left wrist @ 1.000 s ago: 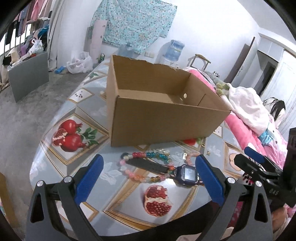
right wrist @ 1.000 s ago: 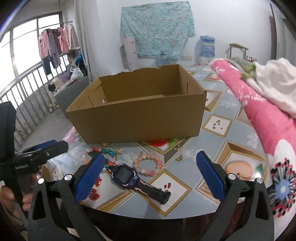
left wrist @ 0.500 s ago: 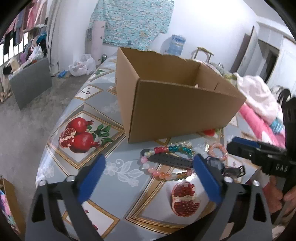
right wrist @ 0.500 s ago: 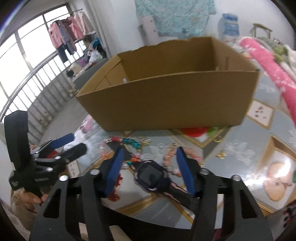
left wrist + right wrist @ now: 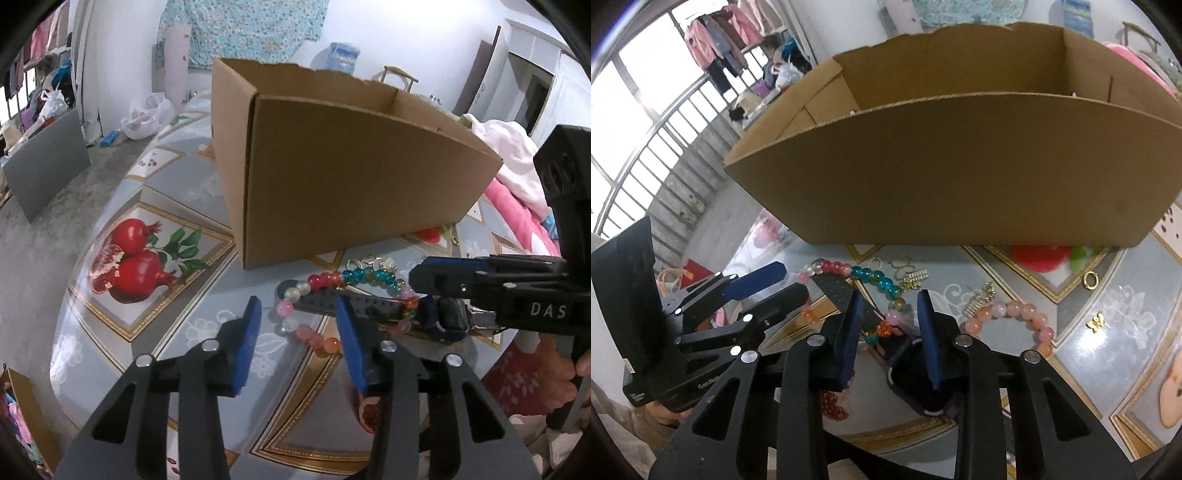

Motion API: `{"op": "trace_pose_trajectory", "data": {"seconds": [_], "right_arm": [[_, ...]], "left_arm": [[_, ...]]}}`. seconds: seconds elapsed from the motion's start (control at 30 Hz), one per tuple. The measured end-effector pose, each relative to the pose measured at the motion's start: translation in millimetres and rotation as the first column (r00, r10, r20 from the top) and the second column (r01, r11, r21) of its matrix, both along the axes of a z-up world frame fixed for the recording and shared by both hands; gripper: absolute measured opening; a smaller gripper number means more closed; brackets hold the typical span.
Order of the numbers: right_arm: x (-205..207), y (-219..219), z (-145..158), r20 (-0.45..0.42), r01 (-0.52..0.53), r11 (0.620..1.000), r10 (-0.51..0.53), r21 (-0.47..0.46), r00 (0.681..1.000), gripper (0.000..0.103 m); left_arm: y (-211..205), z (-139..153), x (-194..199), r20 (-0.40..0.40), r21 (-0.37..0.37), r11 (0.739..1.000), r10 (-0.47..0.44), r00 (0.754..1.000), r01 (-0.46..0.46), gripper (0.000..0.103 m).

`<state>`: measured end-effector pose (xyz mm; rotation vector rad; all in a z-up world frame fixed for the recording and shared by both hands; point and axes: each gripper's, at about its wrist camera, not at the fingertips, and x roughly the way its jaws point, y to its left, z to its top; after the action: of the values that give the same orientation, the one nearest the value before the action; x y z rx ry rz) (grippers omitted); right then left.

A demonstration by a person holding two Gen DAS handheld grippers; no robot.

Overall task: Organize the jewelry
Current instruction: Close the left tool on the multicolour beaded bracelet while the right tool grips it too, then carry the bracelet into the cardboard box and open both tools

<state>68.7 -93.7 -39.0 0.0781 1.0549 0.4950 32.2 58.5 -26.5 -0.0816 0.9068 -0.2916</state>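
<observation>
Left wrist view, nearest first: the left hand-held gripper [image 5: 297, 325] hangs over the multicoloured bead bracelet [image 5: 317, 288] near the desk's [image 5: 177, 332] front edge; its jaws have just been closing, yet the pads are apart with bare cloth between them. Beside it the right hand-held gripper [image 5: 891, 332] straddles the watch [image 5: 923, 376] strap, jaws likewise just narrowing, nothing visibly pinched. The step looks like picking up; each needs to drop and close on its piece. A pink bracelet [image 5: 1008, 325] and small gold trinkets lie just behind. Farther back, the cardboard box [image 5: 960, 177] stands open; its floor is hidden.
</observation>
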Motion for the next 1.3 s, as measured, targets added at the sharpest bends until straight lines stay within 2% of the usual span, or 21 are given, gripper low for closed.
{"op": "trace_pose_trajectory", "data": {"seconds": [0.1, 0.3, 0.4, 0.47, 0.6, 0.8, 0.97, 1.03, 1.1, 1.2, 1.3], "right_arm": [[1.0, 5.8, -2.2, -0.015, -0.007, 1.0, 0.007, -0.027, 1.0, 0.022], [6.0, 14.0, -7.8, -0.043, 0.004, 0.998, -0.007, -0.07, 0.999, 0.017], [3.9, 14.1, -7.8, -0.044, 0.005, 0.997, -0.008, -0.076, 0.999, 0.008], [2.7, 12.1, -7.9, -0.041, 0.01, 0.997, -0.013, -0.07, 0.999, 0.008], [-0.1, 10.2, -5.8, -0.023, 0.019, 0.998, -0.02, -0.058, 1.0, 0.007], [-21.9, -5.0, 9.6, 0.04, 0.015, 1.0, -0.014, -0.025, 0.999, 0.007], [-46.2, -22.1, 35.2, 0.13, 0.0, 1.0, -0.001, 0.007, 0.992, 0.007], [-55.4, -28.2, 54.0, 0.183, -0.013, 1.0, 0.009, 0.023, 0.983, 0.007], [-59.8, -31.5, 75.3, 0.24, -0.032, 0.999, 0.022, 0.037, 0.97, 0.007], [-53.9, -29.4, 109.8, 0.343, -0.059, 0.998, 0.042, 0.039, 0.938, 0.007], [-27.6, -29.9, 132.5, 0.394, -0.075, 0.997, 0.055, 0.037, 0.917, 0.007]], "left_arm": [[-1.4, -4.3, 5.1, -0.025, 0.014, 1.0, 0.006, 1.0, -0.005, 0.036], [-4.3, -6.3, 9.6, -0.016, 0.052, 0.999, 0.007, 1.0, -0.006, 0.026], [-6.6, -7.2, 10.5, 0.001, 0.088, 0.996, 0.011, 1.0, -0.011, 0.017], [-7.9, -7.5, 9.9, 0.01, 0.089, 0.996, 0.0, 1.0, -0.001, 0.011], [-9.9, -4.4, 6.2, 0.029, 0.096, 0.995, -0.012, 0.999, 0.009, 0.01], [-8.3, 17.5, -6.6, 0.081, 0.079, 0.997, -0.015, 0.997, 0.009, 0.009], [-8.7, 48.2, -20.7, 0.146, 0.057, 0.998, -0.014, 0.989, 0.006, 0.009], [-7.6, 70.6, -24.9, 0.19, 0.032, 0.999, -0.015, 0.982, 0.009, 0.009], [-8.0, 95.2, -26.8, 0.248, 0.023, 1.0, -0.019, 0.968, 0.014, 0.009], [-9.1, 134.7, -23.5, 0.351, 0.019, 0.999, -0.035, 0.936, 0.03, 0.009], [-12.4, 164.9, -5.7, 0.425, 0.034, 0.999, -0.052, 0.904, 0.042, 0.009]]}}
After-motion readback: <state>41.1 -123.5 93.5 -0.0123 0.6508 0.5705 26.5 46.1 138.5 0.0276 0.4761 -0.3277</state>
